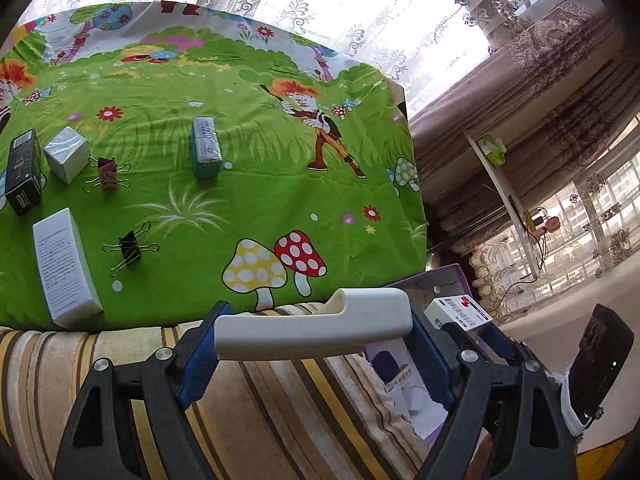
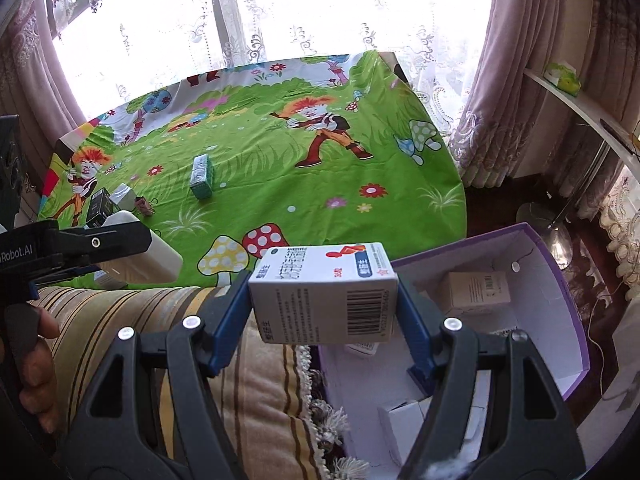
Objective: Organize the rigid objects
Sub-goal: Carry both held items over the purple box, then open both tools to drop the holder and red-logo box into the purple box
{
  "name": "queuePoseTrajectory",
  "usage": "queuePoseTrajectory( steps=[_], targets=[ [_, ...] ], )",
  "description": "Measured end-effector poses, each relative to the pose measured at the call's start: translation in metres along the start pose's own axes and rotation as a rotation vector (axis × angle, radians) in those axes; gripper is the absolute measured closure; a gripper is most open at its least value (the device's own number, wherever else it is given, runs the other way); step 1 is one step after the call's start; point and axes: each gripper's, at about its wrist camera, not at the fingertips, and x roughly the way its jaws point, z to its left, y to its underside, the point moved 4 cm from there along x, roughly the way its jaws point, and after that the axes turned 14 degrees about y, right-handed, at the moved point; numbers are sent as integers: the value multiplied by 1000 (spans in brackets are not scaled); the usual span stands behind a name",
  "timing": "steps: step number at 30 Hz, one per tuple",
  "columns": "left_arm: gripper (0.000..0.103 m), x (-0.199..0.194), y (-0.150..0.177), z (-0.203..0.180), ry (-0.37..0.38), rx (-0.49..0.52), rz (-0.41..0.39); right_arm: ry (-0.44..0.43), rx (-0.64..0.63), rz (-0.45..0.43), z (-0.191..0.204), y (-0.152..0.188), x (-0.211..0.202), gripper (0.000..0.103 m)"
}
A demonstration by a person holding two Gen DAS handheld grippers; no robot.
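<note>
Landmark: the purple box (image 2: pixel 560 264), open-topped, sitting low beside the worktop's near right corner; every place below is given from it.
Right claw (image 2: pixel 323 292): you have it clamped on a white medicine carton (image 2: pixel 324 280), barcode toward the camera, hanging at the box's near left rim, partly over the opening.
Left claw (image 1: pixel 314 330): you hold a long white plastic piece (image 1: pixel 316 326) crosswise between the pads, left of the box, over the striped cloth (image 1: pixel 280 400) that hangs down the worktop's near edge.
Inside the box: a beige carton (image 2: pixel 478 288) stands against the far wall; other white cartons lie on the floor nearer you.
Step in hand: carrying two picked items to the box, by my reading.
Next move: bring the right claw fully over the opening, lower it and release where the floor is bare; then swing the left across and do the same, lengthwise so the piece fits.
Left to gather, beyond the box and to its left on the green cartoon cloth (image 1: pixel 248 184): a white box (image 1: pixel 64 268), black binder clip (image 1: pixel 130 249), brown binder clip (image 1: pixel 107 173), silver cube (image 1: pixel 67 153), black box (image 1: pixel 24 172), teal pack (image 1: pixel 206 147).
</note>
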Motion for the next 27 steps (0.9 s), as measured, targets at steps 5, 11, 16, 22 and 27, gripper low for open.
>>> queuePoseTrajectory(
  steps=[5, 11, 16, 22, 27],
  targets=[
    [18, 24, 14, -32, 49, 78, 80, 75, 74, 34, -51, 16, 3, 31],
    [18, 49, 32, -64, 92, 166, 173, 168, 141, 71, -100, 34, 9, 31],
    [18, 67, 46, -85, 116, 236, 237, 243, 184, 98, -133, 46, 13, 31],
    [18, 83, 58, -104, 146, 277, 295, 296, 243, 124, -164, 57, 16, 31],
    [17, 89, 64, -109, 174, 278, 333, 325, 276, 131, -178, 60, 16, 30]
  ],
)
